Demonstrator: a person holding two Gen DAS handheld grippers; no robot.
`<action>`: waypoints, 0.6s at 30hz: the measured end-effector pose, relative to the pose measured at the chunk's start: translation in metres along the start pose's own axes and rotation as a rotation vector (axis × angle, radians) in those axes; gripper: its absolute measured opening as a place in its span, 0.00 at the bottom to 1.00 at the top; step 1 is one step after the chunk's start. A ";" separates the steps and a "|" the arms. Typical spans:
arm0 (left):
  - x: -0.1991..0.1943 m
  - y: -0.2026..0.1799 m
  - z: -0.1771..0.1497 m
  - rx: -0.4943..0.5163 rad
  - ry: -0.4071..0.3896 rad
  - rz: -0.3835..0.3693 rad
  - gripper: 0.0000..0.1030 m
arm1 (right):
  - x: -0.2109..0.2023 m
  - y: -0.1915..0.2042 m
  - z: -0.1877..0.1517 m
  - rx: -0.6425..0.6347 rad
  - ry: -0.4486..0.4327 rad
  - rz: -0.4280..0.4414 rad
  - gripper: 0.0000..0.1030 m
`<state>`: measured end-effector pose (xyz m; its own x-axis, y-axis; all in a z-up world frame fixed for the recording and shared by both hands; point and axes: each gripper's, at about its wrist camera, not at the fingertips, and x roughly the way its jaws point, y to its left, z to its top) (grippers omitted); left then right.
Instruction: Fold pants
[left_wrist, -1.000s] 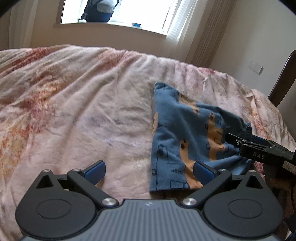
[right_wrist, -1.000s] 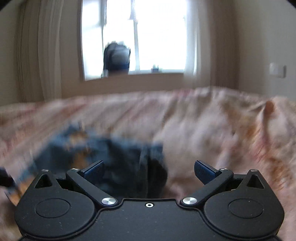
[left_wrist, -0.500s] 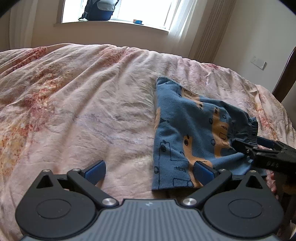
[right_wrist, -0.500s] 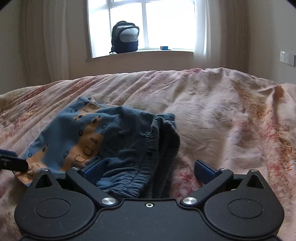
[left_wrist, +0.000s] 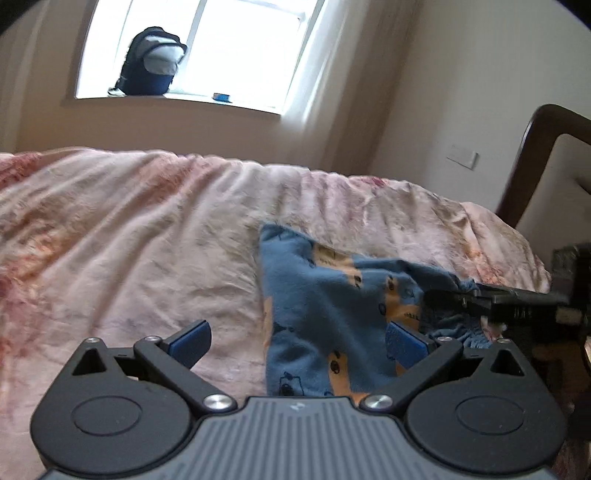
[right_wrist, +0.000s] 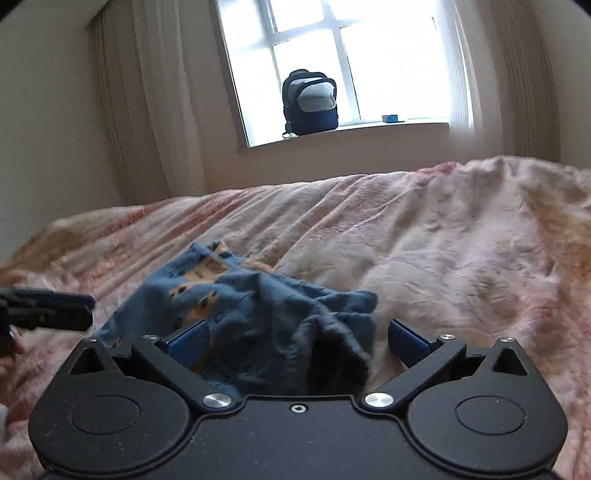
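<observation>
Small blue pants with orange vehicle prints (left_wrist: 325, 306) lie folded on the pink bed cover; they also show in the right wrist view (right_wrist: 258, 314). My left gripper (left_wrist: 299, 341) is open, low over the bed, with its right finger over the pants' near left part. My right gripper (right_wrist: 299, 341) is open, its fingers on either side of the gathered dark waistband end (right_wrist: 332, 354), with cloth bunched between the jaws. The right gripper's fingers also show in the left wrist view (left_wrist: 480, 301), at the waistband.
The pink floral bed cover (left_wrist: 129, 240) spreads wide to the left and far side. A dark wooden chair back (left_wrist: 535, 155) stands at the right. A backpack (right_wrist: 310, 103) sits on the windowsill beyond the bed.
Both grippers have dropped lower and tilted up toward the window. The right gripper has moved forward onto the waistband, which is now bunched up between its open fingers.
</observation>
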<state>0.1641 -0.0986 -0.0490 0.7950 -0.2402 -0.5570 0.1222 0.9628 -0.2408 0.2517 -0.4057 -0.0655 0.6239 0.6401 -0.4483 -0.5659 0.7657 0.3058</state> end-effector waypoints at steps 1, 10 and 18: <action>0.004 0.002 -0.002 -0.017 0.019 -0.007 1.00 | 0.005 -0.009 0.002 0.036 0.016 0.033 1.00; 0.013 0.006 -0.022 -0.129 0.057 -0.058 1.00 | 0.001 -0.035 -0.004 0.199 0.023 0.273 1.00; 0.021 0.004 -0.033 -0.102 0.035 -0.033 1.00 | -0.007 -0.034 -0.011 0.183 0.020 0.258 1.00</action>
<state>0.1616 -0.1041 -0.0880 0.7702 -0.2772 -0.5744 0.0853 0.9373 -0.3380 0.2608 -0.4367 -0.0816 0.4605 0.8147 -0.3525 -0.5966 0.5780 0.5568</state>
